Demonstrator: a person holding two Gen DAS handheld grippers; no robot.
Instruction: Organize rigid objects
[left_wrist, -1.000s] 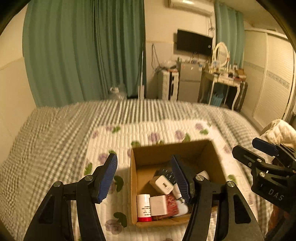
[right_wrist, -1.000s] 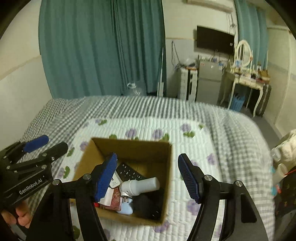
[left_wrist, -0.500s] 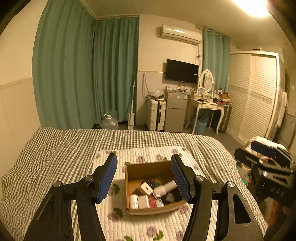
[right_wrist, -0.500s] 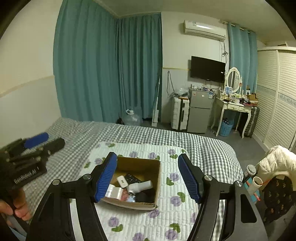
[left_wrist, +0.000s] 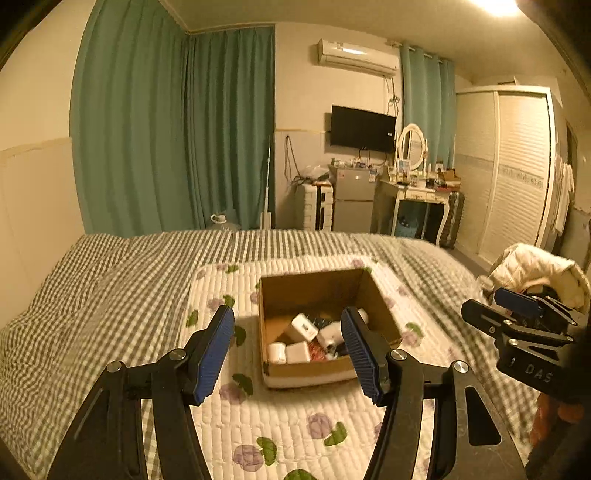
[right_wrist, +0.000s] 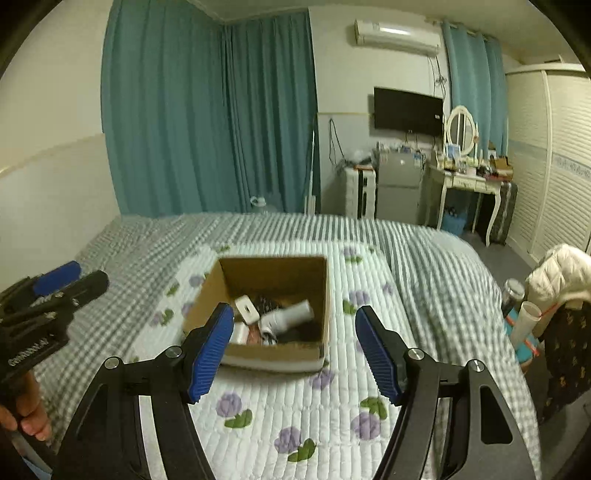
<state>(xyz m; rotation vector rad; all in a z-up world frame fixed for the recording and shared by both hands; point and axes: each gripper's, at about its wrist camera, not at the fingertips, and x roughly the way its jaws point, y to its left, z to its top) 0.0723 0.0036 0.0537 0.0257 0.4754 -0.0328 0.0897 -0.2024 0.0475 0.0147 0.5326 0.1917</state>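
Observation:
An open cardboard box (left_wrist: 384, 306) (right_wrist: 210, 291) sits on a flowered white quilt (left_wrist: 280, 417) (right_wrist: 332, 406) on the bed. It holds several small items: a white charger block (left_wrist: 303, 326) (right_wrist: 246, 309), a white bottle lying down (right_wrist: 291, 315), white cubes (left_wrist: 297, 352) and dark things. My left gripper (left_wrist: 288, 350) is open and empty, back from the box's near side. My right gripper (right_wrist: 295, 354) is open and empty, also back from the box. Each gripper shows at the edge of the other's view, the right (left_wrist: 517, 317) and the left (right_wrist: 62, 286).
A grey checked bedspread (left_wrist: 92, 295) covers the bed. Green curtains (left_wrist: 177, 140) hang behind. A TV (left_wrist: 362, 129), small fridge (left_wrist: 351, 199) and dressing table (left_wrist: 417, 199) stand at the far wall. A white jacket (right_wrist: 557, 273) lies on a chair at the right.
Both grippers pulled up and far back from the box, then came closer again. The box looks larger now than half a second ago. Both stay open and empty.

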